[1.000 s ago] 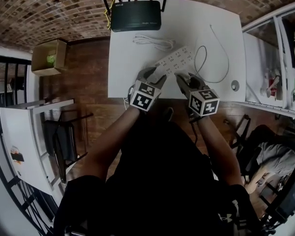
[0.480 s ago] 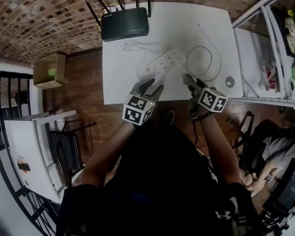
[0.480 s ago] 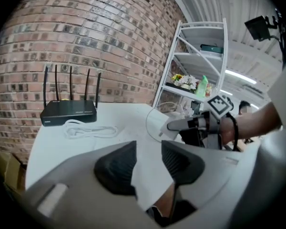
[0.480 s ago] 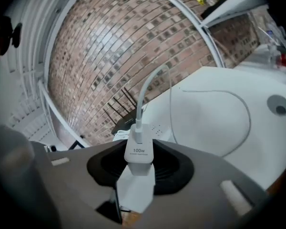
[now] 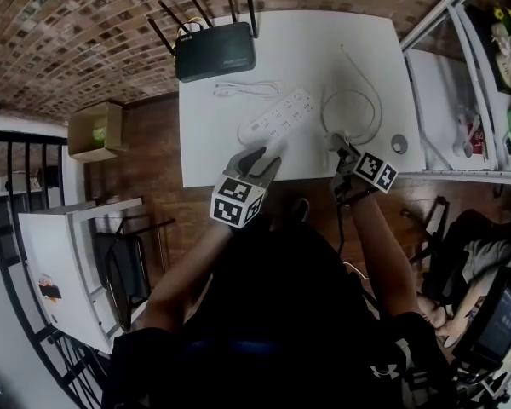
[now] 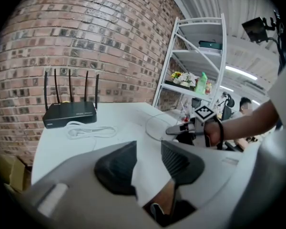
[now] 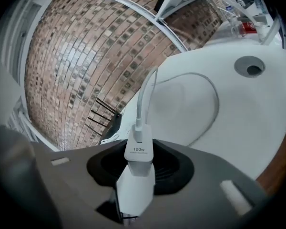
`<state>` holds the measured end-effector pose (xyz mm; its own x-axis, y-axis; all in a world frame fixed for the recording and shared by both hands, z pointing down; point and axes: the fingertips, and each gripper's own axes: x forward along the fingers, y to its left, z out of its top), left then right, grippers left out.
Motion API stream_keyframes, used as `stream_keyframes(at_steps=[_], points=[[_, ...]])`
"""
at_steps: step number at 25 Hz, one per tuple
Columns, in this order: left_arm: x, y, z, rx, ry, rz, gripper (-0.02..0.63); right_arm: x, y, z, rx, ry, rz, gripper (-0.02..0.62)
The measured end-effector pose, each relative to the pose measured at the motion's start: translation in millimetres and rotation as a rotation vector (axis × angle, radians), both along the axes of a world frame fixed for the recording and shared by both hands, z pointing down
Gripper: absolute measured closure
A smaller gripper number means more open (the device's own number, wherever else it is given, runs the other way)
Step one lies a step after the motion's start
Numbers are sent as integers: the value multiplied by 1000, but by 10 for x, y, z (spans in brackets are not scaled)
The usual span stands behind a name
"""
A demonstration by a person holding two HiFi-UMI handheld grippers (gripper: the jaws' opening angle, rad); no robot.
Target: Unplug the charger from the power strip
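Note:
The white charger (image 7: pixel 138 161), marked 100W, sits pinched between the pads of my right gripper (image 7: pixel 139 168). Its white cable (image 7: pixel 190 80) loops away over the table. In the head view my right gripper (image 5: pixel 341 149) hovers over the table's front right part, to the right of the white power strip (image 5: pixel 281 116) and apart from it. My left gripper (image 5: pixel 261 155) hangs just in front of the strip's near end. Its jaws are closing with nothing between them (image 6: pixel 150 161); only bare table shows in the gap.
A black router (image 5: pixel 215 51) with antennas stands at the white table's (image 5: pixel 307 41) back left, a coiled white cord (image 5: pixel 247 88) in front of it. A round cable hole (image 5: pixel 399 143) lies near the right edge. A white shelf (image 5: pixel 468 100) stands to the right.
My right gripper has carried the charger rightwards away from the power strip and rolled over. My left gripper has drawn back from the strip's near end, its jaws narrower.

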<state>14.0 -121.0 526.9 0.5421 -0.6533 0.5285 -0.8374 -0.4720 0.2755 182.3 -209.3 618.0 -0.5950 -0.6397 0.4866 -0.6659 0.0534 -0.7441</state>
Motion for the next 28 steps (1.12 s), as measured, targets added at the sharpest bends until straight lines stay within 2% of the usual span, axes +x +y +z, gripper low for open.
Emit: stream_keyframes(at_steps=[3, 12, 17, 21, 28], points=[[-16, -6, -20, 5, -5, -8, 445, 59, 5, 95, -34, -2, 18, 454], [20, -38, -38, 6, -1, -9, 445, 184, 12, 245, -97, 76, 8, 451], [70, -53, -39, 8, 5, 2, 445, 328, 43, 291, -123, 131, 29, 399], [85, -77, -41, 9, 5, 8, 445, 414, 57, 257, -117, 171, 40, 375], [83, -90, -24, 7, 12, 18, 445, 594, 78, 175, -89, 312, 60, 345]])
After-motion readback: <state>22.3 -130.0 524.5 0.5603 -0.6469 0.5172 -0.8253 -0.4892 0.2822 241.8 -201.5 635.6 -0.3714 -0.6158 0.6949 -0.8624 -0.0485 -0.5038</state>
